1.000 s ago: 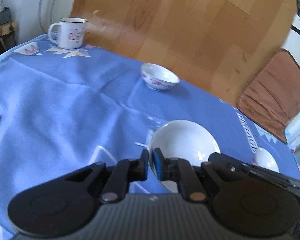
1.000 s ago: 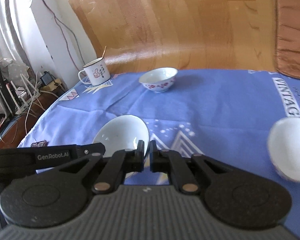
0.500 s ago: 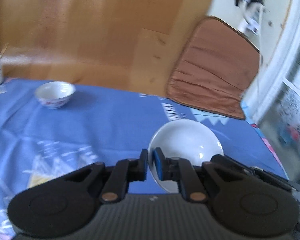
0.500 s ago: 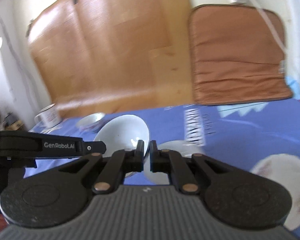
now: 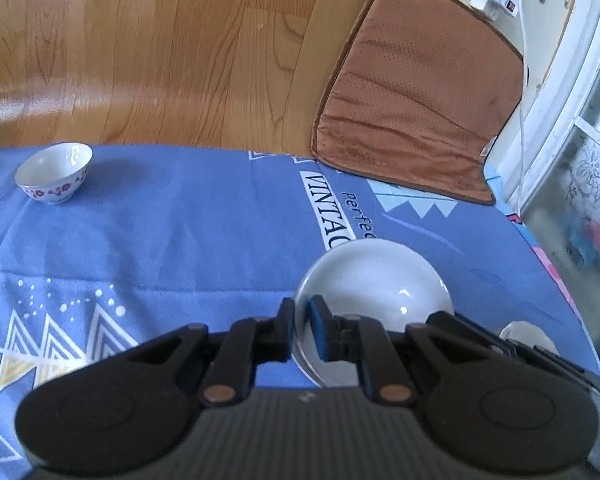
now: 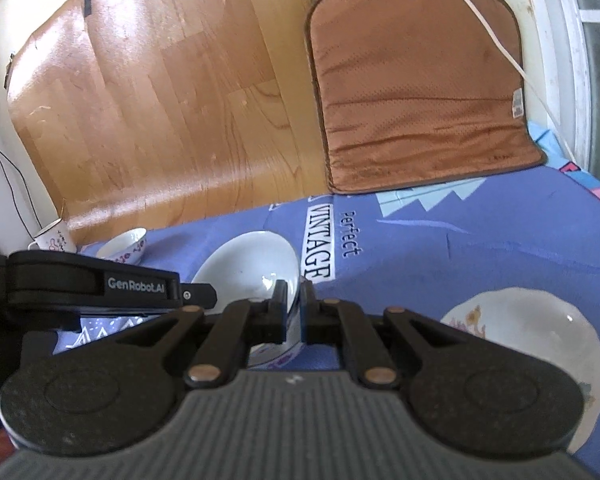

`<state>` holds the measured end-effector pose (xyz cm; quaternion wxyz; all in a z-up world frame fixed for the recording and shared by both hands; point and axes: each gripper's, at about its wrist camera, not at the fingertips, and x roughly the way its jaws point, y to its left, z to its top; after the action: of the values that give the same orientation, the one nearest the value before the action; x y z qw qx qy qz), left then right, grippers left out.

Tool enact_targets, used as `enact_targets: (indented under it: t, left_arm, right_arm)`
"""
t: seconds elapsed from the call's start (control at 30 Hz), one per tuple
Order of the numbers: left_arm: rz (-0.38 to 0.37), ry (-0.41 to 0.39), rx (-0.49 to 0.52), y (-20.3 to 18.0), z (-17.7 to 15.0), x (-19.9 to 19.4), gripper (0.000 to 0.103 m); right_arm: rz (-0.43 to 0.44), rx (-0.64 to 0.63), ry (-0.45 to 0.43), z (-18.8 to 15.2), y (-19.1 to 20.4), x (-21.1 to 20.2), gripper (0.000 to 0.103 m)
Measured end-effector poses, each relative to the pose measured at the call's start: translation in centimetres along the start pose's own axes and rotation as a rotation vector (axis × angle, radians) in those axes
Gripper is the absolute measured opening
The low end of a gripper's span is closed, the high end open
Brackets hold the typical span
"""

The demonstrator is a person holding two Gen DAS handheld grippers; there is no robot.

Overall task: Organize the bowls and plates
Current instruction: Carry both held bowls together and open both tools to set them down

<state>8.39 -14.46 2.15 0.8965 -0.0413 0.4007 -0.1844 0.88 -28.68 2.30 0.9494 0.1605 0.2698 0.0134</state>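
With both my left tongs (image 5: 301, 330) and right tongs (image 6: 294, 312) clamped on the white bowl (image 5: 374, 280) rim above the blue cloth (image 5: 180, 240), I should carry it level toward the plate (image 6: 540, 344).

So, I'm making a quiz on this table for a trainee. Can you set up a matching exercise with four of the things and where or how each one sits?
Things:
1. white bowl
2. small floral bowl
3. brown cushion
4. patterned plate

Places or states:
a. upright on the blue cloth, near the mug
b. lying flat on the cloth, at its near right
c. gripped by its rim in the left gripper
d. propped up behind the cloth

Pairs: 1-c, 2-a, 3-d, 4-b
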Motion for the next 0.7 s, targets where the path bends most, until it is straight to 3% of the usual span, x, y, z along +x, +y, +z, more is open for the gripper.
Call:
enact_targets:
  t: [0.37, 0.7]
  left_arm:
    - [0.017, -0.002, 0.009, 0.1, 0.1, 0.3, 0.011]
    - [0.040, -0.058, 0.045, -0.1, -0.2, -1.2, 0.011]
  right_arm:
    - [0.000, -0.007, 0.011, -0.3, 0.3, 0.4, 0.012]
    - [-0.010, -0.015, -0.049, 0.0, 0.6, -0.6, 0.016]
